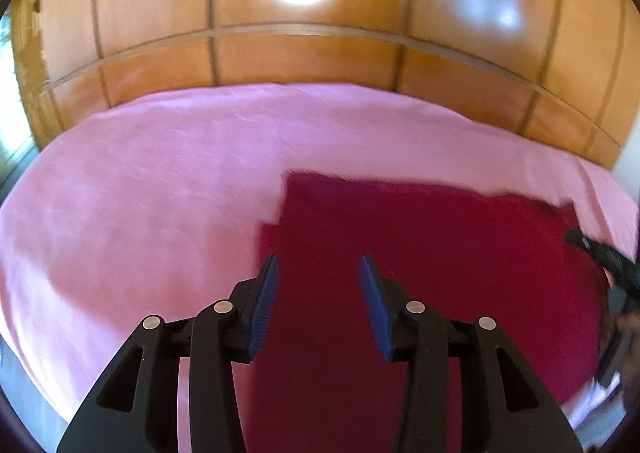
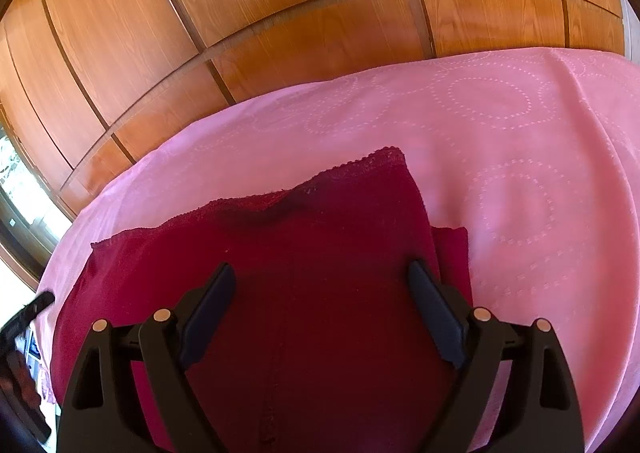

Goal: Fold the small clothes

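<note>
Dark red knitted garment (image 2: 312, 277) with a scalloped far edge lies flat directly below both grippers on the pink dotted bedspread (image 2: 520, 157). Right gripper (image 2: 322, 275) and left gripper (image 1: 319, 267) hover wide open, holding nothing. A fold seems about to begin; next, each should probably descend to pinch a near edge.

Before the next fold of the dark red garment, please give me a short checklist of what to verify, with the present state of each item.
1. Left hand-held gripper open, holds nothing: ok.
2. Right hand-held gripper open, holds nothing: ok.
3. Dark red garment lies on the pink cover: ok.
4. Garment flat: not ok, a layer sticks out at its right side.
5. Left view sharp enough to aim: not ok, blurred.
6. Near hem position: cannot tell, hidden.
</note>
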